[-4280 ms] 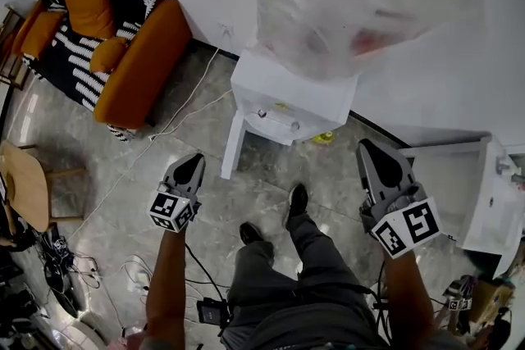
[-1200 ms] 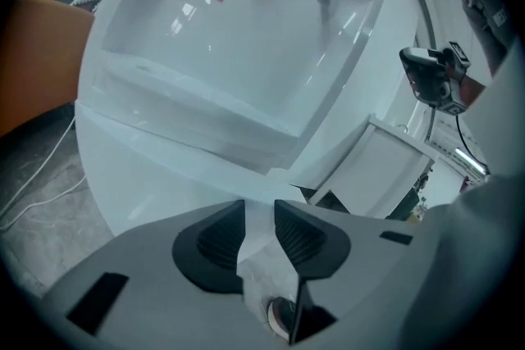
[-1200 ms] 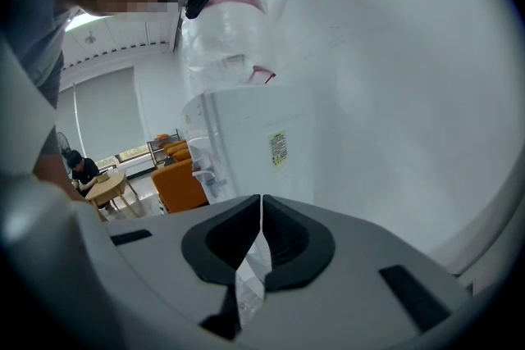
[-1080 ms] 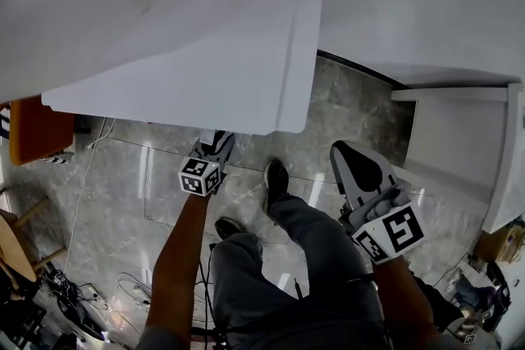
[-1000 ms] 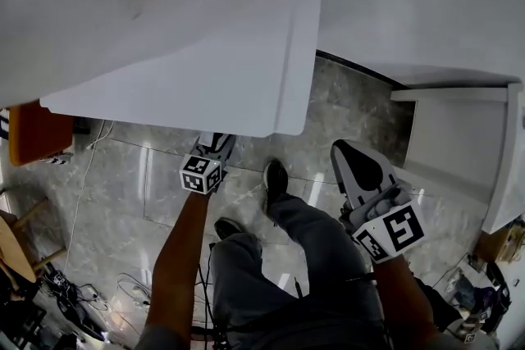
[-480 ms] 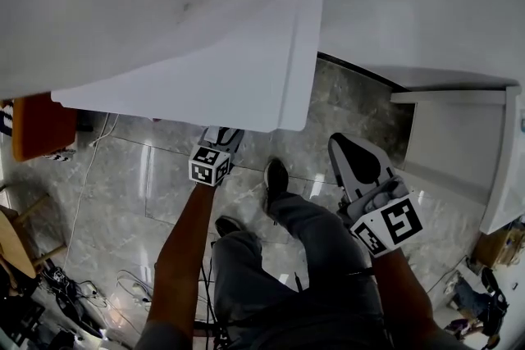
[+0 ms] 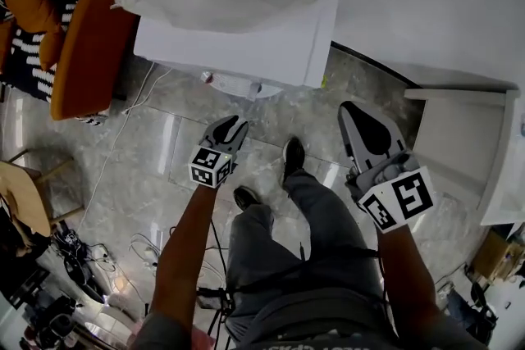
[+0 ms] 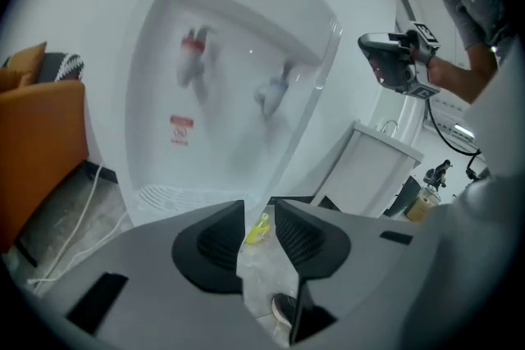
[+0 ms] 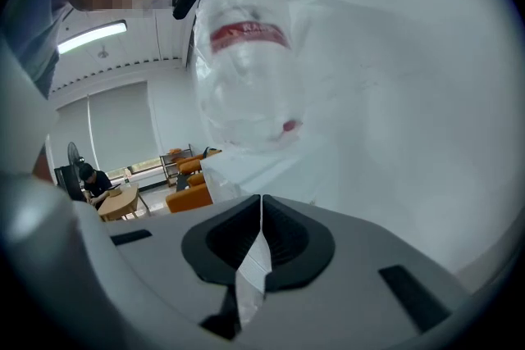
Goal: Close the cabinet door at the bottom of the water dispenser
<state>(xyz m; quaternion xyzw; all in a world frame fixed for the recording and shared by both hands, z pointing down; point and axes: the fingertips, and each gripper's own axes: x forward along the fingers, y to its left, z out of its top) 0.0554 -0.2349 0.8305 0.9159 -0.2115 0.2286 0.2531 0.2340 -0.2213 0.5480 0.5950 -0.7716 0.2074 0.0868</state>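
The water dispenser [image 7: 238,45] is being seen at twelve o'clock in the head view; its bottom cabinet door is being hidden at this steep angle. The left tool [image 7: 232,124] is being held at the dispenser's six o'clock, apart from it. Its jaws have just been closing and are being kept partly open, with nothing between them. The right tool [image 7: 354,112], at four o'clock, is being held with jaws together, empty.

The grey polished-tile floor [image 7: 148,168] carries the water dispenser [image 7: 246,45], an orange sofa [image 7: 86,45] at its left and a white cabinet [image 7: 459,143] at right. A white cable [image 7: 135,106], a small yellow-green object [image 8: 258,229], tangled cables [image 7: 82,258] and the person's two shoes [image 7: 293,156] rest on it.
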